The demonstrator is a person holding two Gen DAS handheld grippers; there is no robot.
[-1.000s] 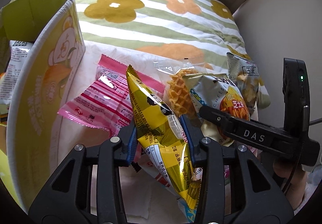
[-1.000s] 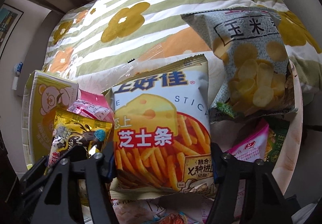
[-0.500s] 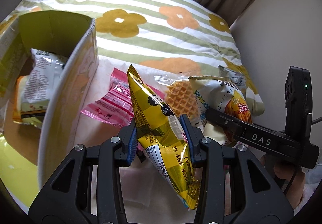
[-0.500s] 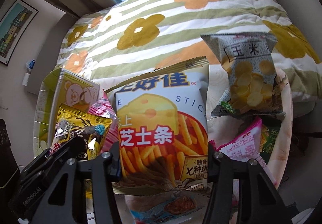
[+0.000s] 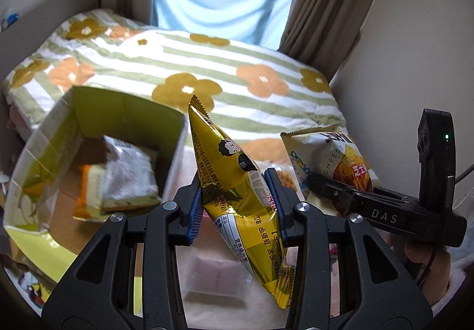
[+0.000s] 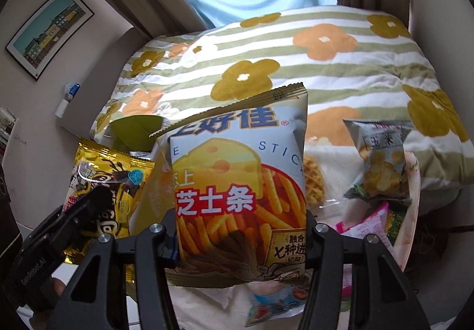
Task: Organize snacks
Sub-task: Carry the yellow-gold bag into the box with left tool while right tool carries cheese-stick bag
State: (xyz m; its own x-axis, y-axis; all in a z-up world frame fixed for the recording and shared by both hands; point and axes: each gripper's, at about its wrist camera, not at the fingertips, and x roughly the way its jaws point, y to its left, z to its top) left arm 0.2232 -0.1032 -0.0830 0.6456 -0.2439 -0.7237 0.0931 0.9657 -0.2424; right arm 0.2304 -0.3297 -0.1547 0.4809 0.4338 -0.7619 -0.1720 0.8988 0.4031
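— What's the room?

— A floral bed [image 5: 207, 69] under a curtained window. My left gripper [image 5: 234, 202] pinches one gold bag [image 5: 234, 190], held up just right of the box [image 5: 177, 134]; two packets lie inside.

— And the right?

— My right gripper [image 6: 241, 229] clamps one cheese bag [image 6: 240, 182]. Only this view shows the corn bag [image 6: 382, 164], beyond, near the table's right edge.

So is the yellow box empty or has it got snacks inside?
Not empty. The yellow box is open on top, with a silvery packet and an orange packet lying inside.
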